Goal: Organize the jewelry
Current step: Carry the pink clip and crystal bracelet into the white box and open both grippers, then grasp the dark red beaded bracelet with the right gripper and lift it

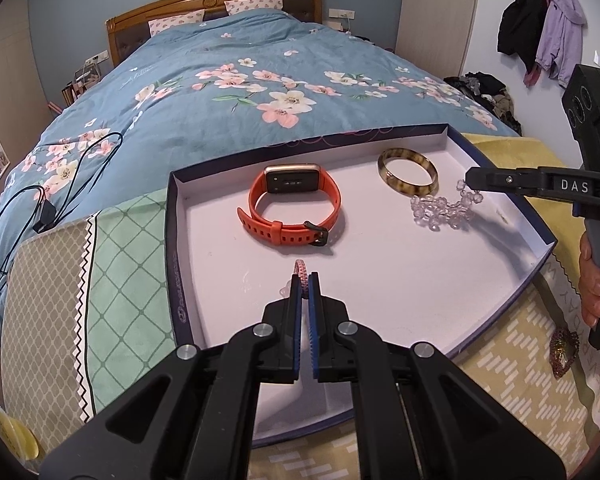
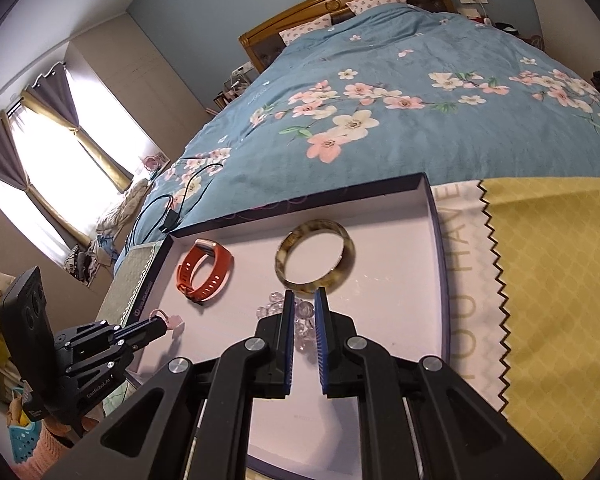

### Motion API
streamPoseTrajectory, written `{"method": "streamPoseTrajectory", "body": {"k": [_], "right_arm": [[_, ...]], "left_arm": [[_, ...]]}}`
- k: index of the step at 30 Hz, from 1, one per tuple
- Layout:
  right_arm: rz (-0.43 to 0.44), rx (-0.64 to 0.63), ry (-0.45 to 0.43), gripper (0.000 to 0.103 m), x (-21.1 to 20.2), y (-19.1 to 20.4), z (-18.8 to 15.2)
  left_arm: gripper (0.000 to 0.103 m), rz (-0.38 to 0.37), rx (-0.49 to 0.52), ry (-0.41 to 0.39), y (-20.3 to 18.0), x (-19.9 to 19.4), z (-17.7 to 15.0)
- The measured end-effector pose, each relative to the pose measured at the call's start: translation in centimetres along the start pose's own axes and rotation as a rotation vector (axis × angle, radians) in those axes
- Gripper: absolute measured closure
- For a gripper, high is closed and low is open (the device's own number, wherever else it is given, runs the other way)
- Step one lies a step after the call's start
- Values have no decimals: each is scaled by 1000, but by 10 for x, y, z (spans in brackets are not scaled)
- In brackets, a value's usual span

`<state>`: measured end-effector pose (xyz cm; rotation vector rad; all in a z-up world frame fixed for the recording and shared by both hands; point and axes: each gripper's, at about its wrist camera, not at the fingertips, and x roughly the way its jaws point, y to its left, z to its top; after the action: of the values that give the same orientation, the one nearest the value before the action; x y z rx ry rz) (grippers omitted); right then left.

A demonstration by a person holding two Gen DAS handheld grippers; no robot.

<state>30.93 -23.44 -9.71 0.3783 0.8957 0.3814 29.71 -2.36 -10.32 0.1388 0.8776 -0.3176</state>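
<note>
Four pieces of jewelry are in play, all over a shallow white-lined cardboard box lid with dark blue walls [image 1: 508, 204] that sits at the foot edge of the bed [image 1: 220, 92] with the blue floral duvet. Left tongs [image 1: 305, 280] are clamped on a thin pink-and-white braided cord bracelet [image 1: 300, 271], held just above the lid's floor near its front-left part. Right tongs [image 2: 303, 300] are clamped on a clear crystal bead bracelet [image 1: 444, 208], with most of the beads resting on the lid toward its right wall. Orange silicone smartwatch [image 1: 296, 204] lies near the lid's back wall, and a brown-and-cream mottled bangle [image 1: 408, 176] sits flat by the back-right corner, just beside the beads. Black charging cable [image 1: 44, 196] is sprawled on the duvet near the bed's left edge.
</note>
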Motion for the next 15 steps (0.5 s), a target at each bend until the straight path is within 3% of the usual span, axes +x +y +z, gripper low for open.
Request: {"method": "streamPoseTrajectory", "body": {"k": [4,10,15], "right_arm": [[-13,4,-7,93,-2,-2,0],[-35,7,-32,80,-10,-3,0],[-33,7,-40,78,-15,-4,-2]], "left_arm": [[98,-2,0,20,-1,9,4],[96,-1,-8,21,1,11,6],[84,-2,-17,-4,2,4,5]]}}
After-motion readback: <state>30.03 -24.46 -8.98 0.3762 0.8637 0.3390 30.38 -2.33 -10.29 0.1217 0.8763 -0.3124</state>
